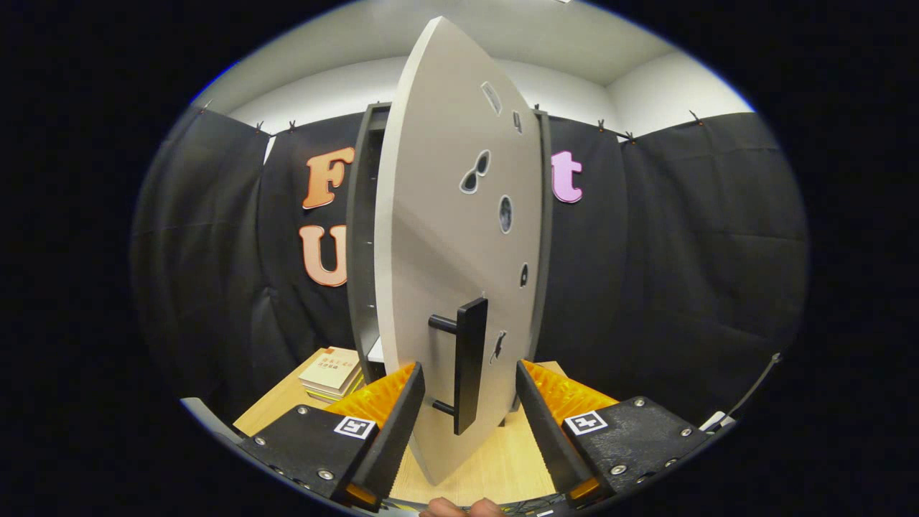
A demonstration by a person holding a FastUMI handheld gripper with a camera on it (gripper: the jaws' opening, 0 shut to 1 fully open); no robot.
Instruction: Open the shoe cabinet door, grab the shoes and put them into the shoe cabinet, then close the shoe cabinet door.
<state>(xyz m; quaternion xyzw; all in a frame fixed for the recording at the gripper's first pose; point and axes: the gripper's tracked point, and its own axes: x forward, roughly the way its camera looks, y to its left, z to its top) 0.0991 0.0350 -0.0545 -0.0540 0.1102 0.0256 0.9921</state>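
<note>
On the wooden table (495, 467) your gripper (470, 395) stands released, fingers astride the black handle (470, 362) of the ajar cabinet door (445, 237); books (332, 373) lie lower left.

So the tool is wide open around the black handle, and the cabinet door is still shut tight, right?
Not quite. The gripper view shows the door swung partly open, its edge turned toward the camera. The tool is indeed open, its fingers apart on either side of the black handle.

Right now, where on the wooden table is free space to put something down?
Bare wood lies right of the books, toward the door, and between the open fingers below the handle. The gripper straddles the door edge: crowded there.
</note>
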